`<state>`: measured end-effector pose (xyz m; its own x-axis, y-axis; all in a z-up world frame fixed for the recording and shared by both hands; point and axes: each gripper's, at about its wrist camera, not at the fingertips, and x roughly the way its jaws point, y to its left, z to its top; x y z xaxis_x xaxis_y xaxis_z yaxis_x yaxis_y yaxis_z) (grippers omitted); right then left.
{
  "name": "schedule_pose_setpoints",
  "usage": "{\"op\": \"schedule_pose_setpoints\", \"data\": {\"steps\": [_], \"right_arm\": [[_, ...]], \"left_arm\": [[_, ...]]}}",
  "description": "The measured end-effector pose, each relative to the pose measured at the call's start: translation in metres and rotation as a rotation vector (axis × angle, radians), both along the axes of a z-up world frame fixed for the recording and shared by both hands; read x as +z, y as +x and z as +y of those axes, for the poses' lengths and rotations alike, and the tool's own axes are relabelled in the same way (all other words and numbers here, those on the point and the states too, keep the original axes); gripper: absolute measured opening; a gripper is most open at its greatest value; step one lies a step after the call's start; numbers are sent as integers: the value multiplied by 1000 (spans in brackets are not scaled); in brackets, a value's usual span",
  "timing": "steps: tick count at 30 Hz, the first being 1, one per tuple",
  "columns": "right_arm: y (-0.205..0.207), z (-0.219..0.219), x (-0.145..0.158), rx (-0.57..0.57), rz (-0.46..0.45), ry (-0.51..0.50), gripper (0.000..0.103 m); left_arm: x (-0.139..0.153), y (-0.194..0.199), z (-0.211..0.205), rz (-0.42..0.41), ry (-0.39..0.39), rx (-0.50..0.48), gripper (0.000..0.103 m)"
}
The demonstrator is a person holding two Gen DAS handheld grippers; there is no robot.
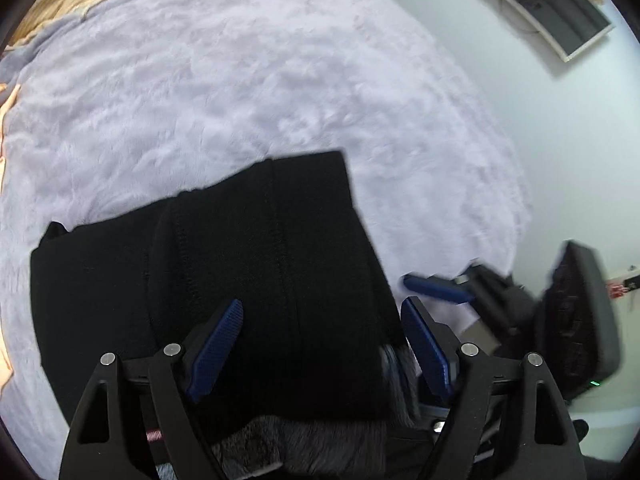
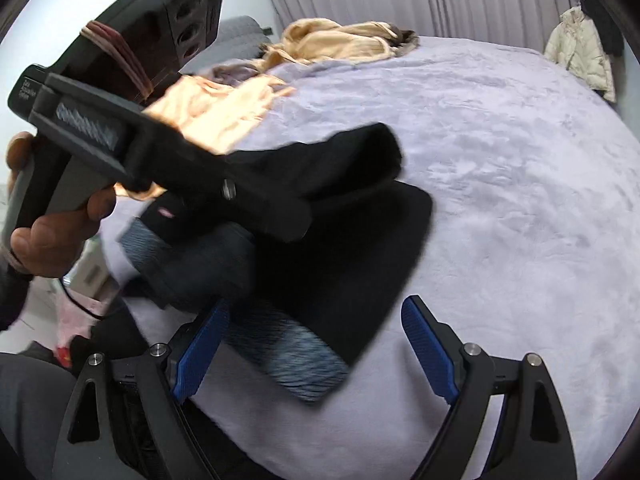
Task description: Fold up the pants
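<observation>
Black fleece-lined pants point(image 1: 256, 280) are lying on the lavender plush bedspread point(image 1: 240, 80), at its near edge, already doubled into a compact stack; grey pile lining point(image 2: 288, 356) is showing at the near end.

Left gripper point(image 1: 322, 344): jaws are standing wide apart, hovering over the near end of the stack, blue pads point(image 1: 218, 344) either side of the cloth, holding nothing. The right wrist view is showing one corner of the pants point(image 2: 360, 148) raised off the bed beside the left gripper's body point(image 2: 160, 152); cannot tell what is lifting it.

Right gripper point(image 2: 316, 344): jaws are wide apart too, empty, sitting just at the lining end.

Handling judgement: the cloth is looking thick, soft and limp, moderately heavy for a garment. The fleece should be gripping the pads well, so slipping is unlikely; sagging and layers sliding apart are the likelier faults. Best hold is probably at the two near corners, pinching through all layers at the seam point(image 1: 280, 240) edge, not a single top layer.

Tan garments point(image 2: 340, 40) are lying at the far side, well apart.
</observation>
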<state>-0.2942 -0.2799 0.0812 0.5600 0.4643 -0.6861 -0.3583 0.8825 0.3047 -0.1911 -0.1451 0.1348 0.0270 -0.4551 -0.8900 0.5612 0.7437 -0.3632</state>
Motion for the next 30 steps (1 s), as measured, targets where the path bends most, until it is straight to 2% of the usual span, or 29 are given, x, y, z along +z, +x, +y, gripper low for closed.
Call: {"op": "schedule_pose_setpoints", "data": {"steps": [1,3,5,8,9,10,13,14,15,16,17,19,20,24,26,28,30], "right_arm": [[0,1,-2,5,-3,24,90],[2,2,-4,17,0,91,95],[3,2,-9,50,33,190,97],[1,-5,-14,37,75,251,97],[-1,-10,-15,31,78,281,97],[-1,-15,-16,16,83,318,97],[7,-23,-20,-62,120,443,97],[11,-21,-22,-70,134,480,97],[17,-17,-24,-79,144,485,97],[23,-9,-26,-97,148,438,96],[28,1,-26,-103,142,374,90],[35,23,-17,-89,103,238,34],[37,27,-10,-94,92,198,21],[38,19,22,-100,23,179,17],[37,5,26,-130,10,173,17],[46,-7,6,-152,82,177,17],[53,-10,-18,-187,157,183,27]], "left_arm": [[8,5,8,-19,-23,5,82],[20,5,24,-91,-46,45,97],[27,9,47,-151,-54,131,99],[21,20,85,-134,-97,215,99],[18,24,93,-151,-90,243,99],[11,25,100,-189,-41,274,99],[-23,31,109,-339,228,344,99],[-34,31,110,-356,262,340,99],[-45,32,113,-348,261,335,99],[-53,33,117,-326,242,343,99],[-59,35,121,-303,211,364,99],[-63,38,126,-270,172,392,99],[-60,39,126,-262,166,395,99],[-37,32,119,-331,113,352,99],[-36,27,112,-358,116,323,99],[-53,30,107,-340,170,308,100],[-72,35,110,-285,166,328,103]]}}
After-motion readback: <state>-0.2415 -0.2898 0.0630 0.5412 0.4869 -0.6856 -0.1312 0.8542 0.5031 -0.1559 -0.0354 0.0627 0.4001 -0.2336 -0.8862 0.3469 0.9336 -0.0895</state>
